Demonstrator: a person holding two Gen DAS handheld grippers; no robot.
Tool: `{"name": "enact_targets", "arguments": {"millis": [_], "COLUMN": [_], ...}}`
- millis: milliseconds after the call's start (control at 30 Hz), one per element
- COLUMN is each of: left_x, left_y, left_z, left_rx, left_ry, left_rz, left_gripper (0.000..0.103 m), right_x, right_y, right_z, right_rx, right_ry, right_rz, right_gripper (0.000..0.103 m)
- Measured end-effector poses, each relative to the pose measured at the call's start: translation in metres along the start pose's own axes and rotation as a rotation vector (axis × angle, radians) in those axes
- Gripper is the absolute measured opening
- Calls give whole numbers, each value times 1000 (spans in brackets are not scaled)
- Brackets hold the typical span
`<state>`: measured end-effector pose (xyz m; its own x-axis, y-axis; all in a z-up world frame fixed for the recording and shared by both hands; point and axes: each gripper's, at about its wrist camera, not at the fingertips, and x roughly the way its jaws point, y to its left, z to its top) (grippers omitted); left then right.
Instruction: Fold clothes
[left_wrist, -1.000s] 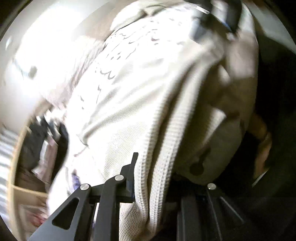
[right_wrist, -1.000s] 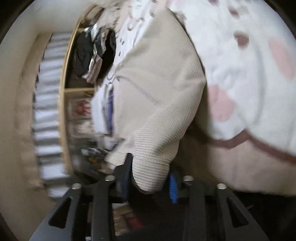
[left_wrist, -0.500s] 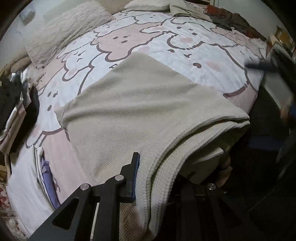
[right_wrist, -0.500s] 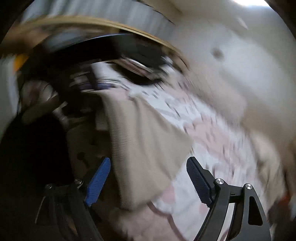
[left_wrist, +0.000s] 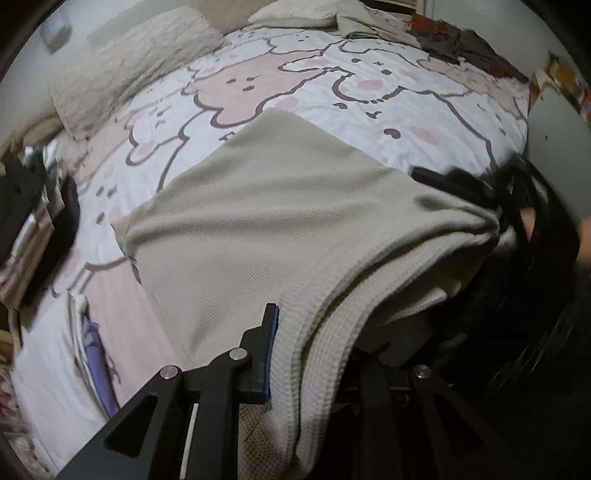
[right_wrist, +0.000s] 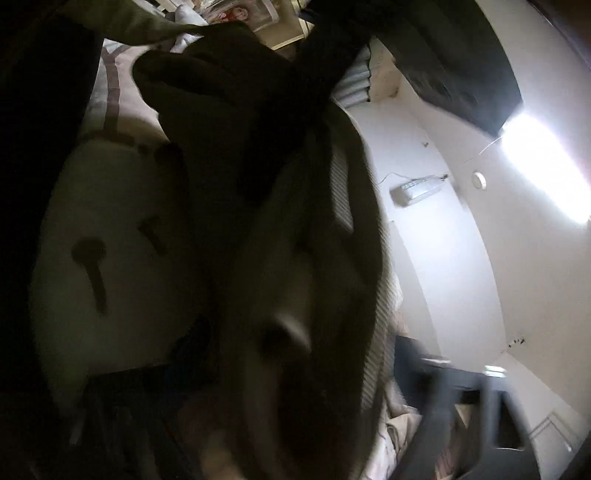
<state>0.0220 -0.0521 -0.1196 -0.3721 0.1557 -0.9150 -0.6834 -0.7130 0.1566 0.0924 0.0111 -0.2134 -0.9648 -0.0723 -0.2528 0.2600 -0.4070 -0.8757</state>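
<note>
A beige waffle-knit garment (left_wrist: 258, 221) lies spread over the bed with the cartoon-print cover (left_wrist: 332, 85). Its near hem runs down between the fingers of my left gripper (left_wrist: 310, 354), which is shut on it; only the left finger with its blue pad (left_wrist: 269, 350) shows, the right one is under the cloth. My right gripper (left_wrist: 480, 188) appears in the left wrist view as a dark blurred shape at the garment's right corner. The right wrist view is dark and blurred, filled by shadowed cloth (right_wrist: 303, 295); its fingers cannot be made out.
A fluffy pillow (left_wrist: 129, 74) lies at the head of the bed. Folded white and purple clothes (left_wrist: 88, 343) sit at the bed's left edge. Dark clothes (left_wrist: 22, 206) are piled on shelves at the left. More garments (left_wrist: 369, 22) lie at the far end.
The garment went from hanging in the air to lying spread on the bed. The right gripper let go of it, swung away, and now sits by the garment's right corner.
</note>
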Motion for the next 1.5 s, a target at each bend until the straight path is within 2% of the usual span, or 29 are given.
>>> {"name": "enact_targets", "arguments": {"millis": [100,133,200,267,333,367,400,433,467,633,700,767,833,900,1000,1167,1367,1500], "left_x": [2,2,6,14,26,29,27,25,23,-25,-45,-64,-83,-110,-154,-216,-245,-243], "left_y": [-18,-24,-43,-63,-73,-72,-67,-62,-57,-4,15,30,49,83,141,235,330,376], "left_z": [-11,-15,-27,-43,-57,-61,-62,-63,-64,-41,-33,-26,-16,-4,14,32,26,-9], "left_rx": [98,135,249,396,501,511,484,458,432,159,109,136,151,110,-1,-207,-344,-415], "left_ry": [-36,-50,-84,-113,-97,-91,-90,-89,-88,-173,-221,-264,-287,-311,-346,-407,-446,-443], "left_rz": [93,129,251,402,479,490,481,472,463,397,419,506,582,622,671,734,817,826], "left_gripper": [18,21,22,32,35,35,34,25,22,19,18,18,18,18,18,18,18,18], "right_x": [-2,-3,-6,-5,-3,0,3,6,8,22,27,34,45,55,66,88,131,158], "right_y": [-21,-28,-37,-46,-55,-58,-61,-63,-66,-101,-120,-141,-164,-187,-223,-274,-299,-294], "right_z": [-15,-19,-24,-23,-22,-21,-20,-19,-17,0,14,31,54,76,124,207,300,354], "right_rx": [-37,-51,-84,-88,-80,-82,-84,-93,-105,-165,-184,-206,-215,-224,-205,-76,41,82], "right_ry": [-12,-18,-42,-61,-78,-83,-88,-90,-98,-159,-192,-233,-259,-284,-316,-365,-363,-349], "right_rz": [70,89,126,155,181,194,206,215,220,181,138,81,47,14,-36,-77,-61,-25], "right_gripper": [46,43,34,27,24,24,24,23,23,23,23,23,23,23,23,22,22,22]}}
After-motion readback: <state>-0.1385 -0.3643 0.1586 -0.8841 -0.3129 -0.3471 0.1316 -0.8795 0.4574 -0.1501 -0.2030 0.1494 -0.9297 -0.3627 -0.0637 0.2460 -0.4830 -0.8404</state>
